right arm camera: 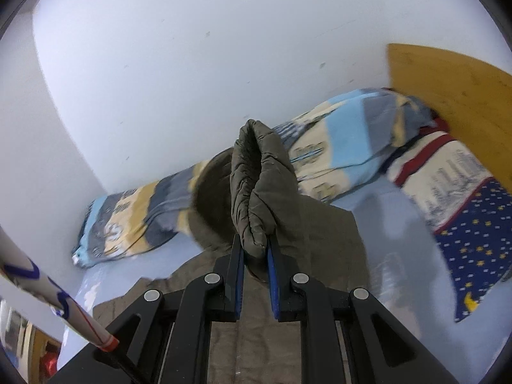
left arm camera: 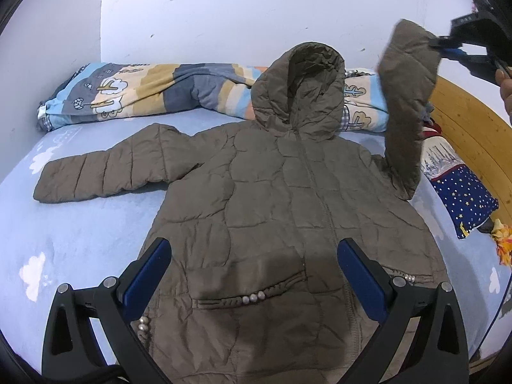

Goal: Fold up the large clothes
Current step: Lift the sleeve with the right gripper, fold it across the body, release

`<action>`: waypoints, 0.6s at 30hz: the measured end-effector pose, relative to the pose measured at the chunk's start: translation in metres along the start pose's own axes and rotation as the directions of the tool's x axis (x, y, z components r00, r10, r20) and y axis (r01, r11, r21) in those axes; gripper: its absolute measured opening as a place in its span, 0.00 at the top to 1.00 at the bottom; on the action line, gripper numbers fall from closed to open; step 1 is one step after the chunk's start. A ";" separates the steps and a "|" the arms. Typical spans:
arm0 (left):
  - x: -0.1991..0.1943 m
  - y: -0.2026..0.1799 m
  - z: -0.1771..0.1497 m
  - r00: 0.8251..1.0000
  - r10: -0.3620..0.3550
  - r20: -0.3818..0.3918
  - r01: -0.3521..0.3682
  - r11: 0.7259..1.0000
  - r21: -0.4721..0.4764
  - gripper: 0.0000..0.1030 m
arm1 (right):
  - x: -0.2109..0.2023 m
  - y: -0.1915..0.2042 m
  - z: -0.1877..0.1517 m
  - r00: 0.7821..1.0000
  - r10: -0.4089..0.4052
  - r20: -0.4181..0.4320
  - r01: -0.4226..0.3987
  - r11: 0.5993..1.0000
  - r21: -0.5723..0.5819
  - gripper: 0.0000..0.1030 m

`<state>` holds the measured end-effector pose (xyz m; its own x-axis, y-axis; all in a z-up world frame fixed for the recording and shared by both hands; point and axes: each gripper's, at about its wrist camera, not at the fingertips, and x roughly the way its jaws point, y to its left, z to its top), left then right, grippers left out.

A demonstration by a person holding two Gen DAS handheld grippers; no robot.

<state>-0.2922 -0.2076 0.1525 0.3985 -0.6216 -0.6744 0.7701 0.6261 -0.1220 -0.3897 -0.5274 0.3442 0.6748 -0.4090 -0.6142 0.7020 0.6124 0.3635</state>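
An olive quilted hooded jacket (left arm camera: 272,198) lies front up on the light blue bed sheet (left arm camera: 80,224), zipper closed, hood toward the wall. Its left sleeve (left arm camera: 102,169) is spread flat to the side. The right sleeve (left arm camera: 406,96) is lifted off the bed, and my right gripper (left arm camera: 444,46) is shut on its cuff at the upper right. In the right wrist view the cuff (right arm camera: 256,192) stands pinched between the blue pads of the right gripper (right arm camera: 254,246). My left gripper (left arm camera: 252,268) hovers open over the jacket's lower front, nothing between its fingers.
A rolled striped cartoon blanket (left arm camera: 134,92) lies along the wall behind the hood. A blue starry pillow (left arm camera: 460,192) rests at the right by the wooden headboard (left arm camera: 467,121). A hand (left arm camera: 505,86) shows at the right edge. A white sleeve (right arm camera: 48,294) crosses the right wrist view's lower left.
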 end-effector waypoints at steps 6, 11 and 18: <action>0.009 0.006 -0.002 1.000 0.008 -0.029 -0.009 1.000 -0.004 0.00 | 0.047 0.033 -0.029 0.996 0.048 -0.080 -0.051 0.998 -0.039 0.87; 0.015 0.012 -0.003 0.999 0.012 -0.046 -0.013 1.000 -0.023 0.00 | 0.094 0.045 -0.060 0.984 0.076 -0.161 -0.082 0.996 -0.031 0.87; 0.024 0.015 -0.004 0.998 0.022 -0.065 -0.024 0.999 -0.028 0.00 | 0.160 0.058 -0.111 0.955 0.110 -0.274 -0.121 0.992 -0.025 0.87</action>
<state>-0.2730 -0.2116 0.1314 0.3825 -0.5756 -0.7228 0.7458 0.6541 -0.1263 -0.2662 -0.4818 0.1890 0.6594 -0.1381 -0.7390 0.6094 0.6739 0.4178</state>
